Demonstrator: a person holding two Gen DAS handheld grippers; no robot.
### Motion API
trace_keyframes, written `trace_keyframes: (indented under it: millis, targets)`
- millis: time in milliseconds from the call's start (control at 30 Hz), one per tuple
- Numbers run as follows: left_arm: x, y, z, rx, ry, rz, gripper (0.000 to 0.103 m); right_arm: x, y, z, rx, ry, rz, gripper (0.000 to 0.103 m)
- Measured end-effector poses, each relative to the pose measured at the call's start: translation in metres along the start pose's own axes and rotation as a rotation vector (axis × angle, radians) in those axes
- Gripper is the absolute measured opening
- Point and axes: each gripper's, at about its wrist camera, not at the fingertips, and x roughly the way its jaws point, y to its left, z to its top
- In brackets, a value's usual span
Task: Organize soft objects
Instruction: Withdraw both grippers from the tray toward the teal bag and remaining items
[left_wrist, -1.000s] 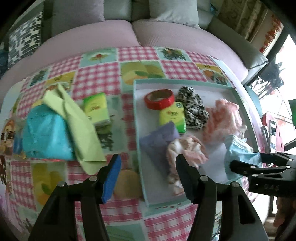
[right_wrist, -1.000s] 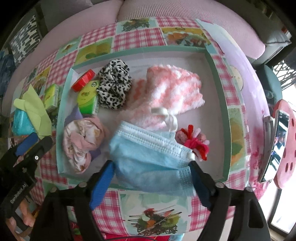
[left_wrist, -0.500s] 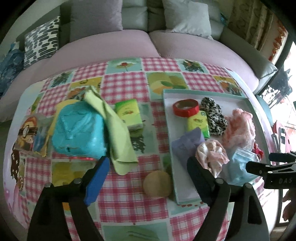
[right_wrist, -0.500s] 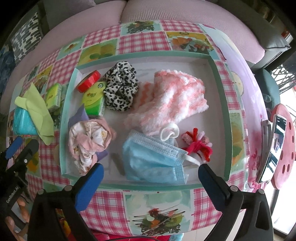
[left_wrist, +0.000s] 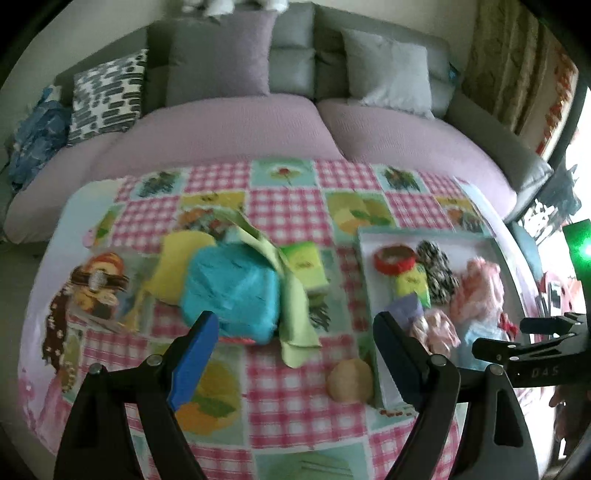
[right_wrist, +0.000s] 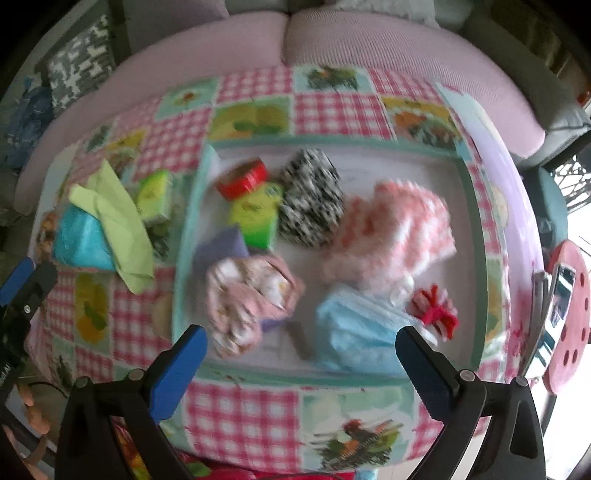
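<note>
Looking through the right wrist camera, I get the full teal-rimmed tray (right_wrist: 476, 236) from above: blue face mask (right_wrist: 354, 328) near its front edge, red yarn tassel (right_wrist: 436, 310) just beside it, fluffy pink-and-white knit (right_wrist: 399, 229), leopard scrunchie (right_wrist: 310, 199), floral pink cloth (right_wrist: 243, 299), red tape roll (right_wrist: 243, 177) and a green packet (right_wrist: 258, 218). My right gripper (right_wrist: 299, 365) hangs over that front edge with jaws spread wide, nothing between them.

The left wrist camera squeezes the tray to its right edge, but it alone shows what sits outside: a turquoise bundle (left_wrist: 232, 291) touching a lime-green cloth (left_wrist: 295, 317), a yellow sheet (left_wrist: 177, 262) behind them, a second green packet (left_wrist: 306, 266) and a tan ball (left_wrist: 351, 380) just beside the tray's near corner. My left gripper (left_wrist: 291, 350) is also open and empty.

Everything rests on a pink gingham patchwork tablecloth (left_wrist: 288, 206). Beyond it is a lilac-covered sofa (left_wrist: 229, 125) with grey and patterned cushions.
</note>
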Motion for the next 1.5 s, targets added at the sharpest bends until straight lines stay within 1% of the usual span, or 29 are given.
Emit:
trace_keyframes:
  millis: [100,167,300,433,500,600,700,800,900,1067,1200,1267,1333,1367,1467,1500]
  targets:
    - [-0.006,0.02,0.01,-0.03,-0.01,0.006,0.086,-0.005,0.012,0.01,0.025,-0.032,0.072,0.103]
    - [-0.006,0.031,0.016,-0.042,-0.006,0.007,0.086,-0.006,0.021,0.018,0.019,-0.049,0.095,0.103]
    - [0.003,0.051,0.024,-0.065,0.017,0.01,0.086,-0.005,0.04,0.032,0.004,-0.07,0.089,0.103]
    - [0.017,0.076,0.029,-0.135,0.054,0.0,0.086,0.001,0.057,0.045,-0.016,-0.069,0.102,0.103]
    - [0.021,0.088,0.032,-0.166,0.059,0.016,0.086,0.002,0.064,0.048,-0.029,-0.077,0.105,0.103]
    - [0.022,0.101,0.039,-0.199,0.056,0.017,0.086,0.002,0.076,0.054,-0.034,-0.112,0.116,0.103]
    - [0.024,0.11,0.046,-0.211,0.05,0.056,0.086,0.001,0.092,0.056,-0.041,-0.165,0.102,0.103]
    - [0.029,0.117,0.051,-0.222,0.057,0.076,0.086,0.003,0.103,0.058,-0.024,-0.193,0.117,0.103]
    - [0.037,0.128,0.051,-0.244,0.064,0.099,0.086,0.007,0.114,0.059,-0.005,-0.225,0.125,0.103]
    - [0.053,0.141,0.047,-0.279,0.102,0.089,0.086,0.009,0.125,0.058,0.017,-0.289,0.117,0.103]
    - [0.06,0.15,0.042,-0.304,0.116,0.081,0.086,0.016,0.131,0.057,0.023,-0.312,0.146,0.103]
    - [0.063,0.155,0.039,-0.33,0.129,0.079,0.086,0.018,0.136,0.055,0.007,-0.334,0.14,0.103]
    - [0.063,0.158,0.037,-0.349,0.129,0.067,0.086,0.02,0.139,0.054,-0.015,-0.344,0.15,0.103]
    - [0.062,0.159,0.036,-0.355,0.128,0.064,0.086,0.023,0.142,0.054,-0.027,-0.347,0.175,0.103]
    - [0.062,0.16,0.035,-0.355,0.125,0.071,0.086,0.034,0.144,0.054,-0.035,-0.32,0.223,0.103]
    - [0.062,0.16,0.034,-0.356,0.127,0.073,0.086,0.037,0.145,0.054,-0.037,-0.313,0.226,0.103]
